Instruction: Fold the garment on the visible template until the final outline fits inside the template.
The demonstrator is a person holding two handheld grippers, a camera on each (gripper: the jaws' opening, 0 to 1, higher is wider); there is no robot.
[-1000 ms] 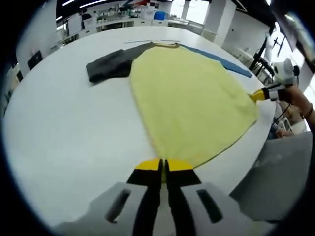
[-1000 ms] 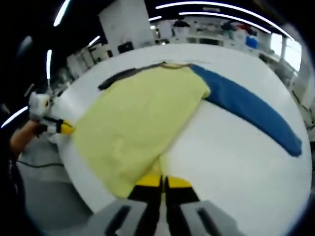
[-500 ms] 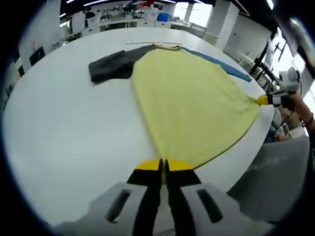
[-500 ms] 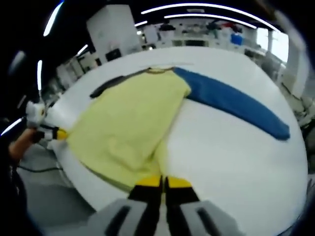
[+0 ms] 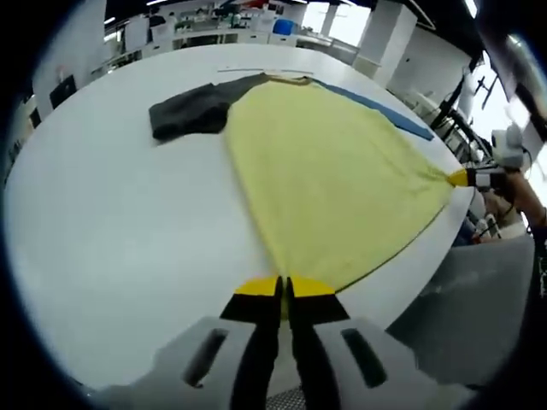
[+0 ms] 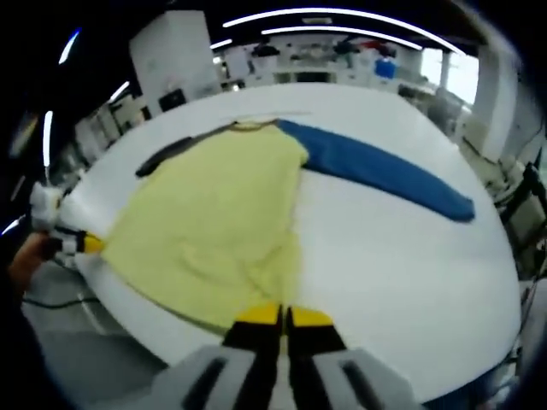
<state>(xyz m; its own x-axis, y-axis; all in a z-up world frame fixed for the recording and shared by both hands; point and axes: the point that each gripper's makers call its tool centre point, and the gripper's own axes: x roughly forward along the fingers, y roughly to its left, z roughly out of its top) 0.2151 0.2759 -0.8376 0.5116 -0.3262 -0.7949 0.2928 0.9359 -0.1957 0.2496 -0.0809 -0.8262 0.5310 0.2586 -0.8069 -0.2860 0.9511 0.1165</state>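
Note:
A garment with a yellow body [image 5: 333, 162], a dark grey sleeve [image 5: 192, 109] and a blue sleeve [image 6: 376, 169] lies spread on the white table [image 5: 120, 231]. My left gripper [image 5: 282, 290] is shut on one bottom corner of the yellow hem at the table's near edge. My right gripper [image 6: 282, 318] is shut on the other bottom corner. In the left gripper view the right gripper [image 5: 466, 178] pulls the hem taut at the right. The left gripper [image 6: 81, 243] appears at the left of the right gripper view. The yellow body [image 6: 218, 222] is stretched between them.
The table edge [image 5: 410, 273] runs just under the hem, with grey floor [image 5: 479, 316] beyond. A person's hand [image 5: 521, 192] holds the right gripper. Desks and bright windows stand far behind the table. Bare white table surface [image 6: 402, 256] lies below the blue sleeve.
The hem has been pulled out toward the table edge and drawn tighter. The right gripper has swung outward, so the blue sleeve sits farther up in its view.

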